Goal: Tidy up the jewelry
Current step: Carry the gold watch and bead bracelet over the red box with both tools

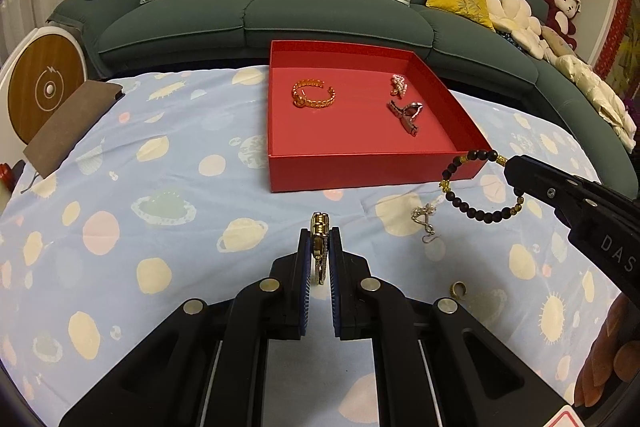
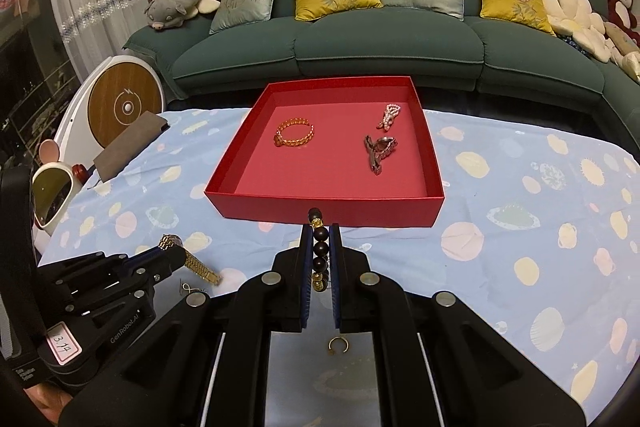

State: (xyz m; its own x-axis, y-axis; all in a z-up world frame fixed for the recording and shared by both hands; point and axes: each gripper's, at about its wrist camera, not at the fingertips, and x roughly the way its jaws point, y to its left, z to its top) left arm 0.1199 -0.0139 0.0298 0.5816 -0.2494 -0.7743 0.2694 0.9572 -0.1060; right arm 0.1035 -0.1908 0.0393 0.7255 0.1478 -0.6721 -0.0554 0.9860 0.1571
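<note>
Gripping a gold watch [image 1: 319,247] edge-on in the left gripper [image 1: 320,243], jaws pinched nearly shut on the band, its gold links poking out past the tips and the rest hanging between the pads. Hovering over the pale blue planet-print cloth [image 1: 160,155], with the red tray [image 1: 360,175] lying straight ahead and slightly right along the pointing line.

Moving rightward: leaving a silver earring [image 1: 426,219] and a small gold ring [image 1: 458,291] lying loose on the cloth, between the two tools and short of the tray's near wall.

Further right: clamping a dark bead bracelet [image 1: 476,187] in the right gripper [image 2: 320,251], jaws likewise nearly closed, the beads running lengthwise between the pads and the loop dangling free in front of the tray's near right corner. Sitting closer to the tray than the left tool, judging from both views, so probably the first to reach over the wall.

Holding already, inside the tray: an orange chain bracelet [image 1: 314,95] at left, a pearl piece [image 1: 398,85] and a dark watch [image 1: 406,113] at right, with bare floor in the near half for both drops.
</note>
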